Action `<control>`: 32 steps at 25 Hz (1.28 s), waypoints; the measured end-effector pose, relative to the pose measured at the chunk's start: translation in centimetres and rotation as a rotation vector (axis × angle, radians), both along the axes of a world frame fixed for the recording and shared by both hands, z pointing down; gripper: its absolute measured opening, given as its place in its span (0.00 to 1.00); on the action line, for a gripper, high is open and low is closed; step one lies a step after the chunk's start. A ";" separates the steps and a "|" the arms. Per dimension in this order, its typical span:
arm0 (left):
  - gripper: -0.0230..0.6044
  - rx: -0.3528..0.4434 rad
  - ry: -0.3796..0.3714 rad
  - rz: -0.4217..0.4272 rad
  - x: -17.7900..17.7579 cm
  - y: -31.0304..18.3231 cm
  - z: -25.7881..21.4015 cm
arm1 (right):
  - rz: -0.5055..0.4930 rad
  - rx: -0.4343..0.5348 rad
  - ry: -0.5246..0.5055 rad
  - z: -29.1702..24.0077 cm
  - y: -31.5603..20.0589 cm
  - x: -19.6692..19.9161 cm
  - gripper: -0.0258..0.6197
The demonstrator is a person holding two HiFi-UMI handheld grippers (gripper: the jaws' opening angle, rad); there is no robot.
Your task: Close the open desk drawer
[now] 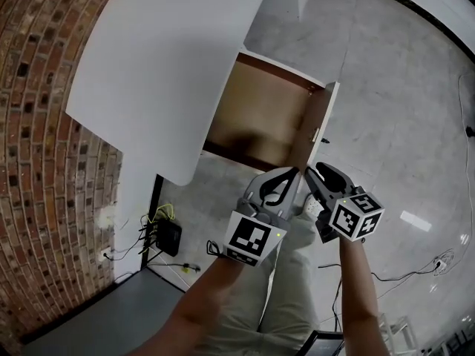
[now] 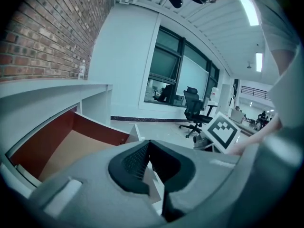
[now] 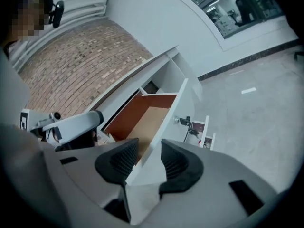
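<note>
Standing wide open, drawer [image 1: 256, 113] not pushed yet; right gripper [image 3: 149, 156] jaws spread astride drawer front [image 3: 167, 121], left gripper [image 2: 149, 146] jaws pinched together.

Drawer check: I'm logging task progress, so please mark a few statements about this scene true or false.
1. The drawer is pulled out of the desk. True.
2. Papers lie in the drawer. False: only its bare bottom shows.
3. The right claw has its jaws apart on either side of the drawer's front panel. True.
4. White tiles cover the wall beside the desk. False: it is a brick wall.
</note>
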State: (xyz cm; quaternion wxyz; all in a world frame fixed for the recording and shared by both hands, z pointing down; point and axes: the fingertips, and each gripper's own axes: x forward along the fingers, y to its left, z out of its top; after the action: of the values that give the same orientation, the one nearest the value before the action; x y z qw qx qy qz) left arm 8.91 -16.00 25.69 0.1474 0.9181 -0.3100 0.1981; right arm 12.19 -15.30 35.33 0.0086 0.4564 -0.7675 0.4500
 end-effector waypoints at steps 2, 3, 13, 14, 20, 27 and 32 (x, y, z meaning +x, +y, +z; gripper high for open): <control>0.05 0.004 0.001 -0.008 0.1 -0.2 0.4 | 0.017 -0.016 -0.041 0.8 -0.6 0.4 0.28; 0.05 0.006 0.001 -0.014 0.1 -0.4 0.5 | 0.020 -0.022 -0.066 1.1 -0.8 0.5 0.28; 0.05 0.019 0.012 -0.023 0.5 -1.5 0.9 | 0.039 -0.087 -0.425 2.0 -2.0 0.1 0.24; 0.05 0.020 0.013 -0.025 0.5 -1.7 0.9 | 0.036 -0.085 -0.433 1.8 -2.2 -0.2 0.24; 0.05 0.019 0.027 -0.044 0.2 -2.3 0.4 | 0.011 -0.100 -0.367 2.4 -1.9 -0.3 0.22; 0.05 0.018 0.049 -0.056 0.0 -2.2 -0.5 | 0.009 -0.110 -0.330 2.0 -1.8 -0.4 0.21; 0.05 0.027 0.063 -0.062 -0.3 -2.5 -1.7 | 0.001 -0.066 -0.392 0.1 -2.0 -0.8 0.21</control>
State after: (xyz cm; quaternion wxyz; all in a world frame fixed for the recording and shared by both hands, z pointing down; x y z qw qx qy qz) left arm 8.60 -18.46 24.00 0.1506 0.9157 -0.3361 0.1604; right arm 11.41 -17.28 35.40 -0.1262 0.3599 -0.7391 0.5552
